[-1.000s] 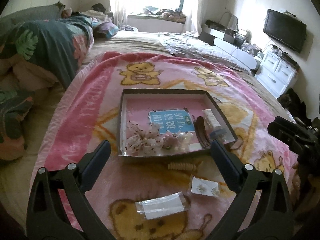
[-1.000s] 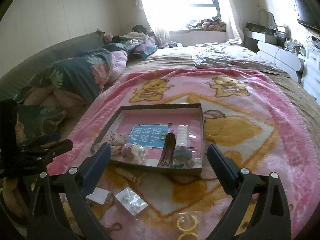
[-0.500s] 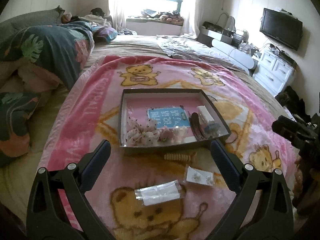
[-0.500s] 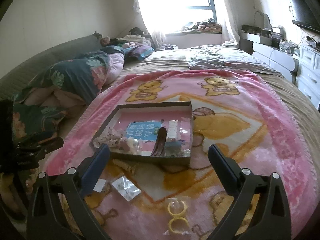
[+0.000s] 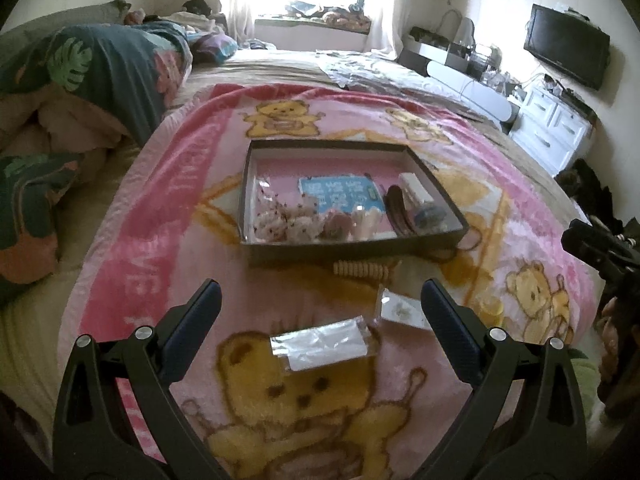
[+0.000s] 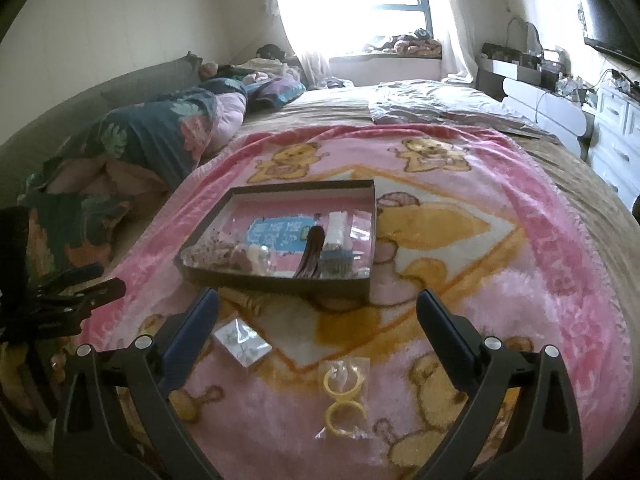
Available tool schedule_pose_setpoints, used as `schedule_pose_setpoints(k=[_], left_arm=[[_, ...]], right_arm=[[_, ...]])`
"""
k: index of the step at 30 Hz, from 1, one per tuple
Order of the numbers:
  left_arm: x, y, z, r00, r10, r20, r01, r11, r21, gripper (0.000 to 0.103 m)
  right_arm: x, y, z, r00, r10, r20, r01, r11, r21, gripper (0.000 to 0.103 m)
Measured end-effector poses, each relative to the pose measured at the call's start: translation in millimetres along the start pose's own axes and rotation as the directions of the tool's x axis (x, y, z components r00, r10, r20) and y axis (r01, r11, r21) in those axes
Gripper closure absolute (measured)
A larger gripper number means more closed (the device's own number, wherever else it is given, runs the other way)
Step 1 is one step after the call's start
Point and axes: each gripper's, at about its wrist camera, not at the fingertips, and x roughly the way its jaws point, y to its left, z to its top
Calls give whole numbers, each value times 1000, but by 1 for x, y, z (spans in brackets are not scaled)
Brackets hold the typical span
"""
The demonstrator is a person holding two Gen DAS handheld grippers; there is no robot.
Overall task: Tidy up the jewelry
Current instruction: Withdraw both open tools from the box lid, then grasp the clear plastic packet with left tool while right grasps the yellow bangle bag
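Jewelry packets lay on the blanket (image 5: 168, 208) between your tongs and the box (image 5: 352, 247): left tongs (image 5: 320, 300) gaped empty over the clear bag (image 5: 320, 343), right tongs (image 6: 318, 312) gaped empty over the yellow rings (image 6: 343, 398).

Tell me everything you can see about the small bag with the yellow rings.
The clear plastic bag is small, glossy and slightly crumpled. It holds two yellow open rings, one above the other. It lies flat on the pink bear blanket, nearer the camera than the box, between the open right tool's fingers, untouched.
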Motion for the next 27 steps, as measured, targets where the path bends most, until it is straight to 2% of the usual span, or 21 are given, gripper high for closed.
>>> schedule_pose_setpoints(k=[12, 27], left_arm=[[19, -4, -27, 997, 21, -72, -19, 999, 34, 10], [43, -11, -48, 989, 16, -150, -9, 999, 46, 10]], right_arm=[[17, 9, -35, 996, 3, -88, -6, 999, -37, 5], [35, -7, -78, 983, -47, -176, 43, 999, -24, 5]])
